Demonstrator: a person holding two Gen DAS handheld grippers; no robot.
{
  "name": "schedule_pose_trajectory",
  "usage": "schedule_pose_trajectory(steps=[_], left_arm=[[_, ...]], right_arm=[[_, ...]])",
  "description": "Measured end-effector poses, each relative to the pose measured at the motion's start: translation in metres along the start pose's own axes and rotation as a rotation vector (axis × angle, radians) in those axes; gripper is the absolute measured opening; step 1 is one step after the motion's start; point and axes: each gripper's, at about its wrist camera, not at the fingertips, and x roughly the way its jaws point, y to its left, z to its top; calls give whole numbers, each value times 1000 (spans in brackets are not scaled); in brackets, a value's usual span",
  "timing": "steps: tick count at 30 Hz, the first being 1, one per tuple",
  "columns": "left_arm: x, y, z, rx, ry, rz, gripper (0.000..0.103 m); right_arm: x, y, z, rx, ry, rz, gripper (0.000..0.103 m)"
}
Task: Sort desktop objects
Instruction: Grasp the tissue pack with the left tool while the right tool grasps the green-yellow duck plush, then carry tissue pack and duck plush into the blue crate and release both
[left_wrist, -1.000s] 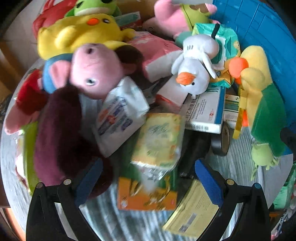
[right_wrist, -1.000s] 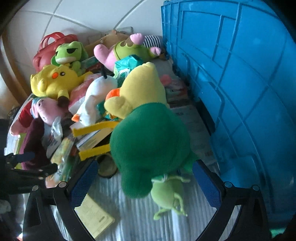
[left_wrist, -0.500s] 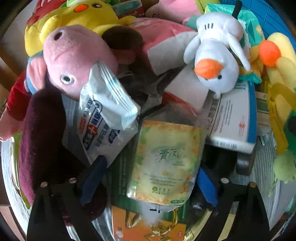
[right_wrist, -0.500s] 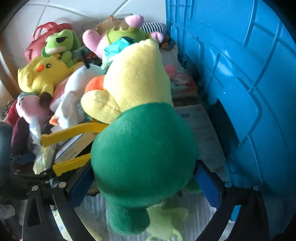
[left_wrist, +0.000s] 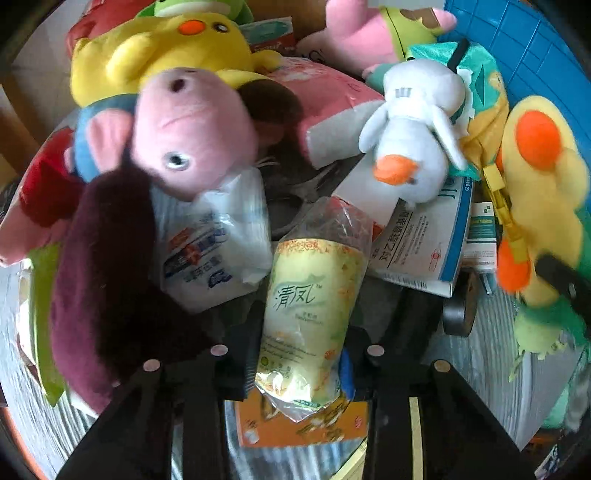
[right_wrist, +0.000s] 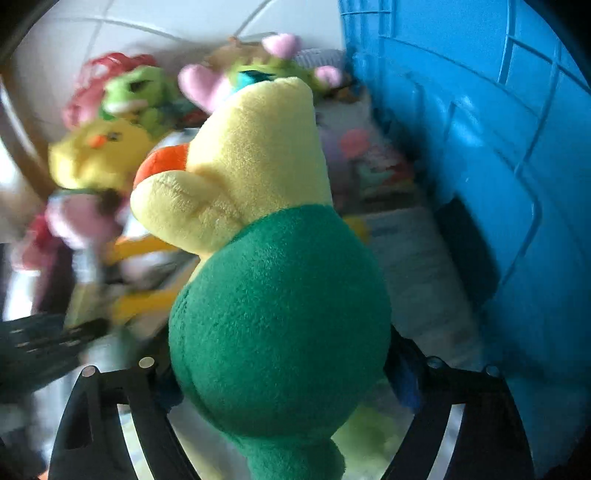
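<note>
Left gripper (left_wrist: 301, 363): jaws closing on the yellow tissue pack (left_wrist: 314, 302), pads already pressing its lower half on both sides. The pack stands tilted up out of the clutter, over an orange box (left_wrist: 303, 424) lying on the tabletop (left_wrist: 476, 373). Just left of it is a white-and-blue wipes packet (left_wrist: 214, 240), partly under the pink pig plush (left_wrist: 188, 129). A dark maroon plush (left_wrist: 107, 273) lies further left. To the right, a white duck plush (left_wrist: 413, 125) rests on a white medicine box (left_wrist: 424, 240).

Right gripper (right_wrist: 280, 380): jaws closing around the green-and-yellow plush (right_wrist: 273, 295), which fills the gap between them. Fingers sit against its green body on both sides; grip looks made. The plush sits near the front of the pile, just beside the blue crate (right_wrist: 498, 147) wall on the right. Background toys are motion-blurred; yellow chick plush (right_wrist: 96, 155) and green frog plush (right_wrist: 136, 88) are visible at the rear left.
</note>
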Motion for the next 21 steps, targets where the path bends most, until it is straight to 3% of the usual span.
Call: schedule_pose_trajectory(steps=[4, 9, 21], left_arm=[[-18, 6, -2, -9, -22, -10, 34], [-46, 4, -3, 1, -66, -23, 34], [-143, 4, -26, 81, -264, -39, 34]], right_arm=[[-17, 18, -17, -27, 1, 56, 86], [-27, 28, -22, -33, -12, 48, 86], [-120, 52, -8, -58, -200, 56, 86]])
